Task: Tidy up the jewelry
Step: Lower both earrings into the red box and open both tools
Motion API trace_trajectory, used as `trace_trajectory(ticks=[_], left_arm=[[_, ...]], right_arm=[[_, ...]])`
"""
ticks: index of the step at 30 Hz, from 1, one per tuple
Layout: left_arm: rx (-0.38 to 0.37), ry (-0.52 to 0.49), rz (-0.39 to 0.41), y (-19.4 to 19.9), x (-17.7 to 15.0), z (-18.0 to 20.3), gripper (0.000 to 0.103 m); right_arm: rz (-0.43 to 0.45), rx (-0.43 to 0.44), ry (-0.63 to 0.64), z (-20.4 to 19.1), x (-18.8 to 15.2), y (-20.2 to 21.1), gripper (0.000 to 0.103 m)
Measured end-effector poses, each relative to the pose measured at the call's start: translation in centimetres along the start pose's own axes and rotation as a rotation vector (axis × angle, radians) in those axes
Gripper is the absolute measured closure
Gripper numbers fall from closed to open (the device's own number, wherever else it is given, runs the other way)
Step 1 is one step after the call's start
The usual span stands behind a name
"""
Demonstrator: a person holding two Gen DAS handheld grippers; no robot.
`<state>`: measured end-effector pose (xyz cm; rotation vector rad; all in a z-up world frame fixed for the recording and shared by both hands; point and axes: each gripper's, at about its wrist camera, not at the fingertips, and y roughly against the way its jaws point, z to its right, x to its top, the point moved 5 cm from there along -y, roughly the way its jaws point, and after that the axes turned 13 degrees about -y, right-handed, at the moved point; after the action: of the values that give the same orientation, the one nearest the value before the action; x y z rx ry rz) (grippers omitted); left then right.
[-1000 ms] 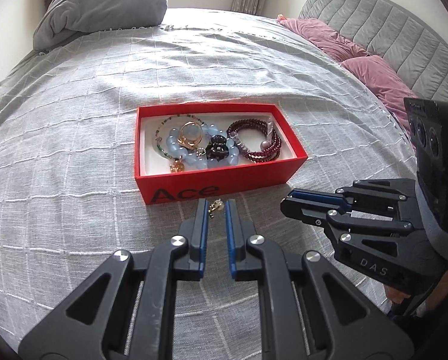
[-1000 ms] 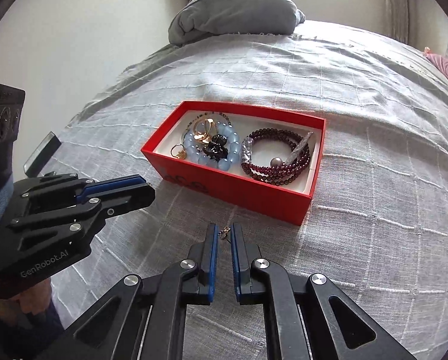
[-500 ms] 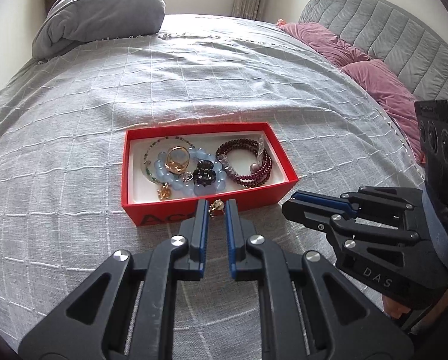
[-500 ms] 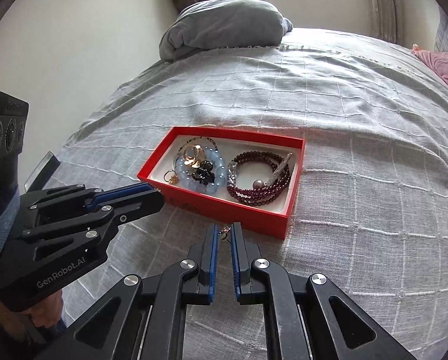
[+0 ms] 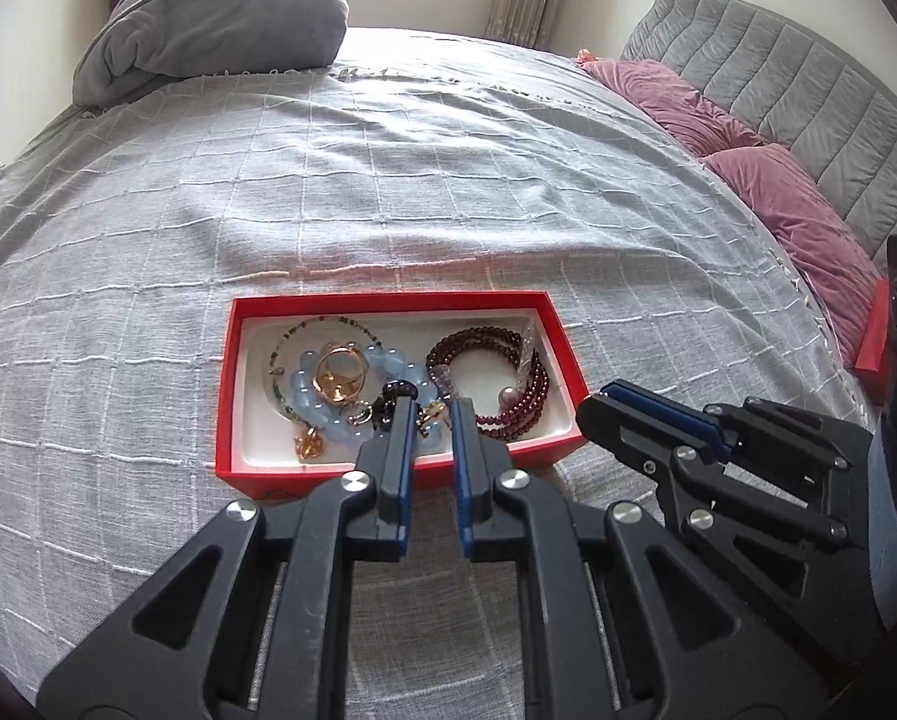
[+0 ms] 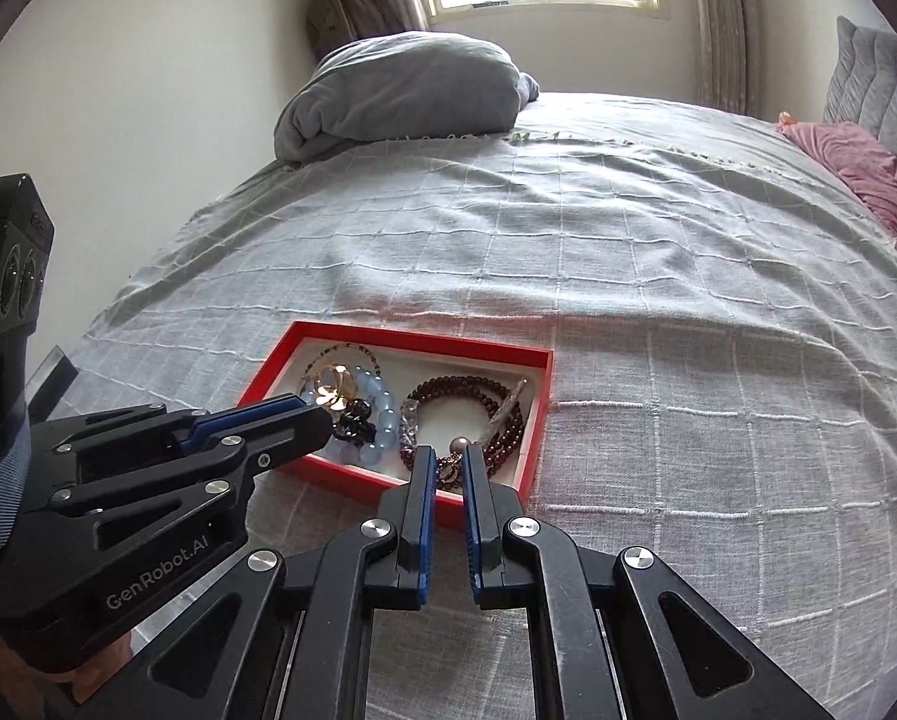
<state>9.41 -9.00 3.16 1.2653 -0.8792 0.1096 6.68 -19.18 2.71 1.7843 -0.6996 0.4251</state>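
Note:
A red box (image 5: 382, 302) with a white inside lies on the grey bedspread; it also shows in the right wrist view (image 6: 541, 387). It holds a pale blue bead bracelet (image 5: 322, 411), a gold ring (image 5: 339, 373), a thin green bead chain and a dark red bead bracelet (image 5: 517, 384). My left gripper (image 5: 431, 414) is shut on a small gold earring (image 5: 431, 416) over the box's near edge. My right gripper (image 6: 448, 468) is shut on a small gold earring (image 6: 448, 471) over the box's near right corner.
A folded grey duvet (image 5: 214, 18) lies at the far end of the bed. Pink pillows (image 5: 790, 204) and a grey padded headboard (image 5: 808, 96) are on the right. A second red piece (image 5: 871, 336) shows at the right edge.
Both grippers have moved forward and now hang over the near edge of the box, each with its earring still held. The box looks closer and lower in both views.

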Motion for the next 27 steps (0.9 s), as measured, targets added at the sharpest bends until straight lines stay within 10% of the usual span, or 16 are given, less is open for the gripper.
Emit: trace_trajectory(ticks=[27], left_arm=[[-0.14,0.164,-0.04,-3.5,1.1,-0.5,0.09]], right_arm=[[-0.054,0.124,-0.212,2.7,2.2,-3.5,0.094]])
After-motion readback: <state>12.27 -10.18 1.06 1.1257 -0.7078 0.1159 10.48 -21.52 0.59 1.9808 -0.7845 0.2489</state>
